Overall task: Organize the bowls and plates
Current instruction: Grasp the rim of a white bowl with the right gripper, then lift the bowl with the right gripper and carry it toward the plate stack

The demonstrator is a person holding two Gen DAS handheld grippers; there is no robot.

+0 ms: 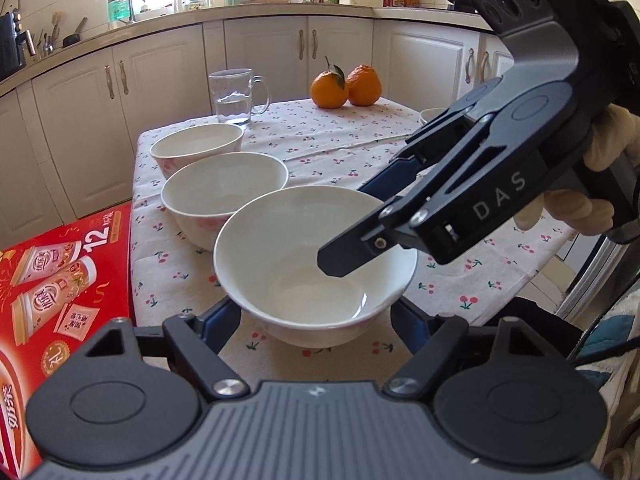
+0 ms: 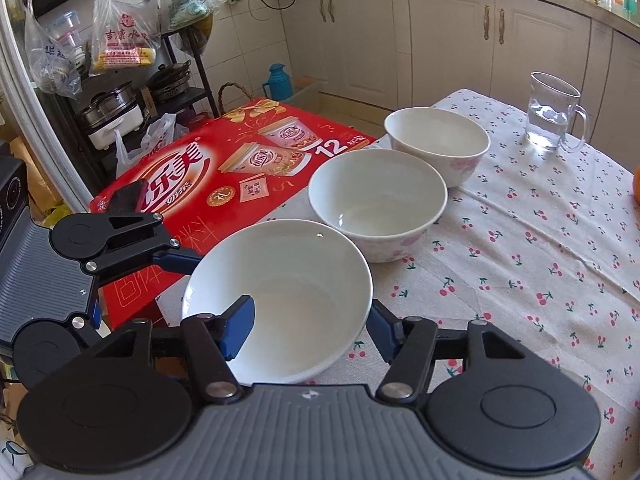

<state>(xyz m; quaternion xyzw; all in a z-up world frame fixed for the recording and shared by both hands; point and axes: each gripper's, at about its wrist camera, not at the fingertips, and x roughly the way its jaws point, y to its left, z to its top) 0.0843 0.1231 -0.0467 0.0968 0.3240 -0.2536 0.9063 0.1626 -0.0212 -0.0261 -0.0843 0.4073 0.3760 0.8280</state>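
Observation:
Three white bowls stand in a row on the cherry-print tablecloth. The nearest bowl (image 1: 316, 264) (image 2: 280, 300) lies between the open fingers of my left gripper (image 1: 316, 320), which straddle its base. My right gripper (image 2: 308, 332) is open, with one blue pad (image 2: 240, 328) inside this bowl and the other outside its rim; it shows in the left wrist view (image 1: 372, 224) reaching in from the right. The middle bowl (image 1: 224, 192) (image 2: 378, 200) and the far bowl (image 1: 198, 148) (image 2: 436, 140) stand behind it.
A glass mug of water (image 1: 236, 96) (image 2: 554, 116) and two oranges (image 1: 346, 86) stand further back on the table (image 1: 320, 148). A red carton (image 1: 60, 292) (image 2: 224, 172) lies at the table's left edge. Kitchen cabinets (image 1: 264, 52) line the back.

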